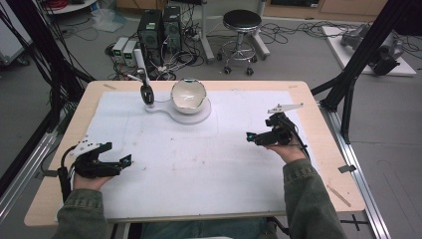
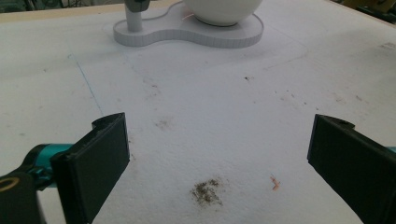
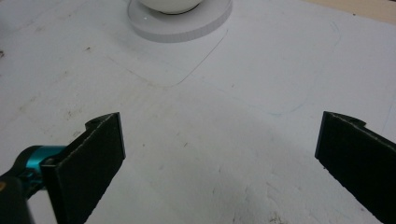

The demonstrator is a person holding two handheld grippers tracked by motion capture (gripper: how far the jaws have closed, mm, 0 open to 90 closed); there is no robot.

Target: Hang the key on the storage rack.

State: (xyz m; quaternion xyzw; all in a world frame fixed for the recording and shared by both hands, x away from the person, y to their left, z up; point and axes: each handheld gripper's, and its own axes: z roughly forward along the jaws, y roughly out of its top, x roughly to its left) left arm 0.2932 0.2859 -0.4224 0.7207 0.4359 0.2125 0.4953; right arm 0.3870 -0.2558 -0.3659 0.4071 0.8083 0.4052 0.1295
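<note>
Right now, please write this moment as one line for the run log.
left gripper: open, empty | right gripper: open, empty | bowl: on white base, far side of table | contact: none

left gripper (image 1: pixel 125 160) and right gripper (image 1: pixel 250 136) rested well apart on white mat (image 1: pixel 199 164); bowl (image 1: pixel 189 94) stood beyond.

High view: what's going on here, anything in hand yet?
Nothing is held yet. A person sits at the table with the left gripper and the right gripper low over the white mat, jaws wide open on both. At the far side, a white bowl sits on a white stand that also carries an upright post with a dark tip. Neither gripper is near it.
</note>
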